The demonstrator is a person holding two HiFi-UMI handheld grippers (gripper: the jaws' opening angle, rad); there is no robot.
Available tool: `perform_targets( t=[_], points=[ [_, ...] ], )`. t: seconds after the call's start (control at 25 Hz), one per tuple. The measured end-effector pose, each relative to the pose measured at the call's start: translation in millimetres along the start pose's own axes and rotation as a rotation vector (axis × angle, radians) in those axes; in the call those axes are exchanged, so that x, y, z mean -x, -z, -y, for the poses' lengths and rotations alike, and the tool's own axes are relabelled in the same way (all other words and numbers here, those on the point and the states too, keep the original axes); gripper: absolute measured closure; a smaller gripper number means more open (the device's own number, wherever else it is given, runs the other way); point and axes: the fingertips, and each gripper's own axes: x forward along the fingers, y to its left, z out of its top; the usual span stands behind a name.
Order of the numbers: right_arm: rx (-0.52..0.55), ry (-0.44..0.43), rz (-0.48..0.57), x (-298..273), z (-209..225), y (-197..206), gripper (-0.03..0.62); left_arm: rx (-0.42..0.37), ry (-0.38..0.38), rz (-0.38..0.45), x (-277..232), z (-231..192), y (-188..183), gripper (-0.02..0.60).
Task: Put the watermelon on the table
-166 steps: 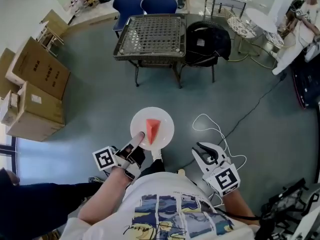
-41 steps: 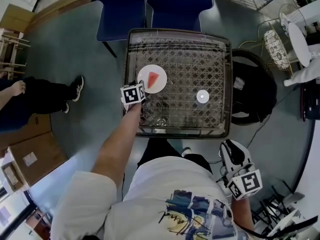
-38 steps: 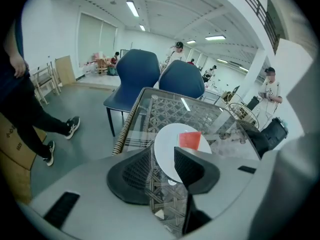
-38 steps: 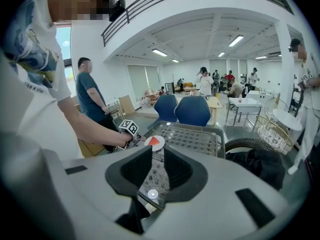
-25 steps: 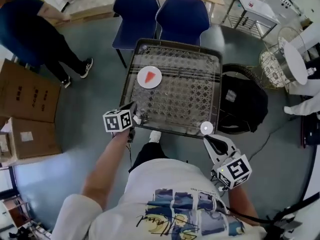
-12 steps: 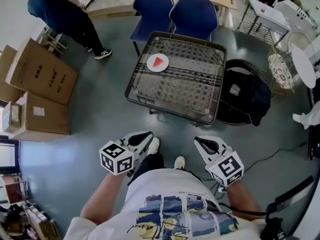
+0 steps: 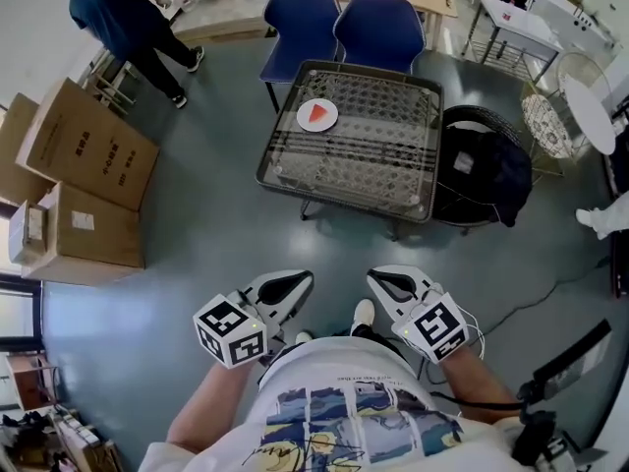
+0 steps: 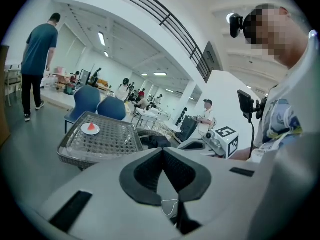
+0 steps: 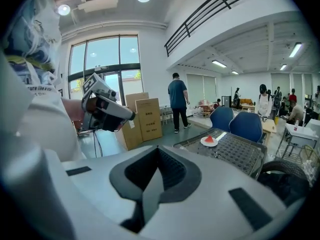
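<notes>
1. Head view: the watermelon [image 7: 316,113] sits on a plate [image 7: 324,127] at the table's [image 7: 339,199] far-left corner. Blue chairs [image 7: 378,28] stand behind, a black bag [image 7: 484,170] right, cardboard boxes [image 7: 86,146] left. Open floor [image 7: 206,234] fronts the near edge.
2. Left gripper view: left gripper [image 8: 162,152] closed, empty.
3. Right gripper view: right gripper [image 9: 157,152] closed, empty.

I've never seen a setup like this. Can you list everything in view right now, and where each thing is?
table: one, dark metal mesh, middle of the floor ahead
plate: one, white, table's far left corner
watermelon slice: one, red, on the plate
chairs: two, blue, behind the table
black bag: one, right of the table
cardboard boxes: at least two, brown, floor at left
bystander: one, dark blue top, far left
left gripper: one, light grey, shut, empty, near the person's feet
right gripper: one, light grey, shut, empty, beside it
</notes>
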Motion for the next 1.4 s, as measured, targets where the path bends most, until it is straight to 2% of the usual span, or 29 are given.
perform_targets(
  t=[0.12,0.28,0.52,0.88,1.08,1.4],
  points=[
    [0.026,-0.024,-0.003,-12,-40,-8,0.583,-0.004,0.008,0.016,35,6,9,0.572],
    [0.059,-0.017,-0.008,-24,-87,-16,0.583,0.004,0.035,0.026,82,16,31,0.572],
    [0.071,-0.009,-0.002,-36,-163,-26,0.583,-0.048,0.039,0.028,153,24,57,0.572],
    [0.100,0.011,0.011,-46,-253,-21,0.583,-0.060,0.088,0.050,221,37,95,0.572],
    [0.142,0.001,0.015,-45,-282,-34,0.583,-0.070,0.080,0.066,245,40,101,0.572],
    [0.175,0.007,0.001,-49,-305,-43,0.583,-0.066,0.077,0.098,269,39,105,0.572]
  ],
)
